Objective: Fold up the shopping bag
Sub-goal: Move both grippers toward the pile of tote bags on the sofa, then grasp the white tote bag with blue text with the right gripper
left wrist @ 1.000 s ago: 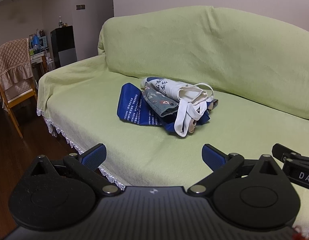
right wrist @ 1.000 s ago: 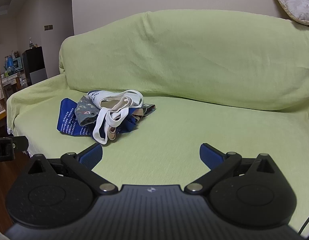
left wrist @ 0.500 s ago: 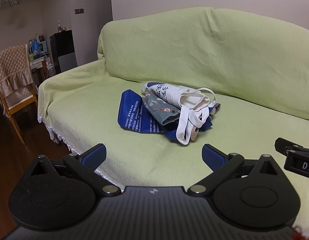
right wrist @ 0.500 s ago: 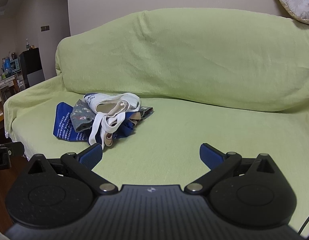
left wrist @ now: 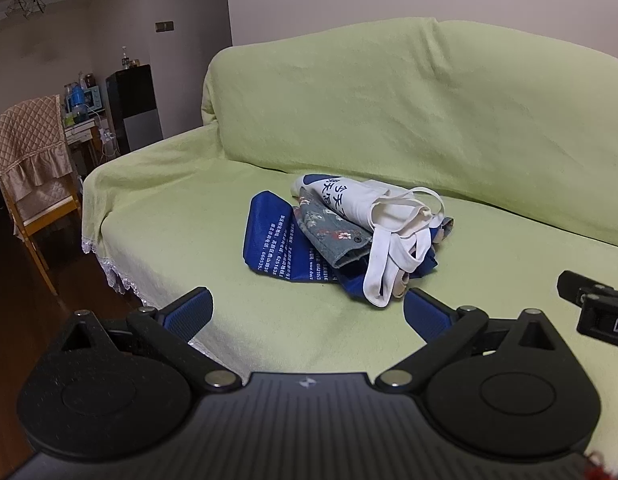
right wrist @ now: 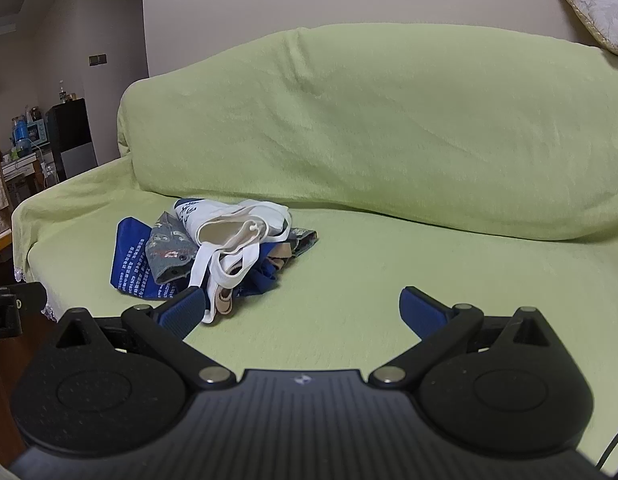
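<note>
Both tongs have closed in on the bag pile [left wrist: 345, 236]; left gripper [left wrist: 307, 312] and right gripper [right wrist: 301, 308] gape wide, empty; pile ahead, unfolded; folding not begun.

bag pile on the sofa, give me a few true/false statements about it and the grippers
1. The white bag lies on top of the pile. True.
2. The blue bag hangs over the sofa backrest. False: it lies flat on the seat, lowest in the pile.
3. The left gripper is open and empty. True.
4. The right gripper grips a white strap. False: it is open and holds nothing.
5. A grey floral bag lies between the white and blue ones. True.
</note>
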Action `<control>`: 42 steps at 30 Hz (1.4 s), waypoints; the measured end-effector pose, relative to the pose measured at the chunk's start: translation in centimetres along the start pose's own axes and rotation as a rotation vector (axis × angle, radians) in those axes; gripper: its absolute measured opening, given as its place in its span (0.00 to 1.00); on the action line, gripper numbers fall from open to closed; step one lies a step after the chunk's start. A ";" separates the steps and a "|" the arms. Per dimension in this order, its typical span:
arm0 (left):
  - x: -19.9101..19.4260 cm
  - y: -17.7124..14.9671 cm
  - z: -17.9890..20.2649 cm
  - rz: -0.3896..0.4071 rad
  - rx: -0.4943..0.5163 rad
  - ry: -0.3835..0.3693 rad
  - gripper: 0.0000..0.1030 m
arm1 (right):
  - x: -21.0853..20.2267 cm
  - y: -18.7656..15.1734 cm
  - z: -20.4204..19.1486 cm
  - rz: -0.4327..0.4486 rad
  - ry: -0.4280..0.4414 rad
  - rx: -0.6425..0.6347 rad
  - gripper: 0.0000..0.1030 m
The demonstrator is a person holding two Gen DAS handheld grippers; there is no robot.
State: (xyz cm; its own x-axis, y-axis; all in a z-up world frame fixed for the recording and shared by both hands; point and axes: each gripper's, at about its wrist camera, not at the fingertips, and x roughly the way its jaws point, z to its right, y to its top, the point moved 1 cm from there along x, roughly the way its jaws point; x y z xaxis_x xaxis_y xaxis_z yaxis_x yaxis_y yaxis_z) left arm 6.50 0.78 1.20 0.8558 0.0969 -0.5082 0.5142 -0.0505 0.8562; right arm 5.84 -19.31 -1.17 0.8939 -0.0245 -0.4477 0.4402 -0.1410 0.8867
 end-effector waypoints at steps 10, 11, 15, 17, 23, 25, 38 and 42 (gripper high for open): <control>2.3 0.6 -0.5 -0.020 -0.001 0.006 0.99 | 2.2 0.8 0.1 -0.019 -0.009 0.016 1.00; 2.7 0.7 -0.6 -0.023 -0.002 0.008 0.99 | 2.5 0.9 0.0 -0.021 -0.010 0.014 1.00; 4.1 0.9 -1.0 -0.035 0.004 0.010 0.99 | 3.8 1.1 -0.4 -0.032 -0.008 0.011 1.00; 5.0 1.0 -1.2 -0.040 0.005 0.003 0.99 | 4.5 1.2 -0.7 -0.041 -0.004 0.007 1.00; 8.3 1.0 -2.1 -0.104 0.012 -0.052 0.99 | 7.2 1.3 -1.6 -0.041 -0.003 0.007 1.00; 9.6 0.9 -2.3 -0.126 0.017 -0.056 0.99 | 8.2 1.2 -1.8 -0.039 0.019 0.005 1.00; 17.3 1.8 -2.8 -0.184 0.004 -0.098 0.99 | 15.9 -0.8 -4.0 -0.116 0.047 -0.062 0.99; 19.9 2.6 -2.1 -0.205 0.028 -0.109 0.99 | 16.8 -0.4 -3.6 0.023 0.050 -0.028 0.99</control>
State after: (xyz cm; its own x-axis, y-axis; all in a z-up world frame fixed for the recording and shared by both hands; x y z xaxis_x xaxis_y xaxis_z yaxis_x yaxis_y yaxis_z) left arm 24.79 4.69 -6.49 0.7339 0.0003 -0.6792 0.6777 -0.0685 0.7322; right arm 21.01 -16.05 -8.60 0.9066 0.0224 -0.4214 0.4211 -0.1128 0.9000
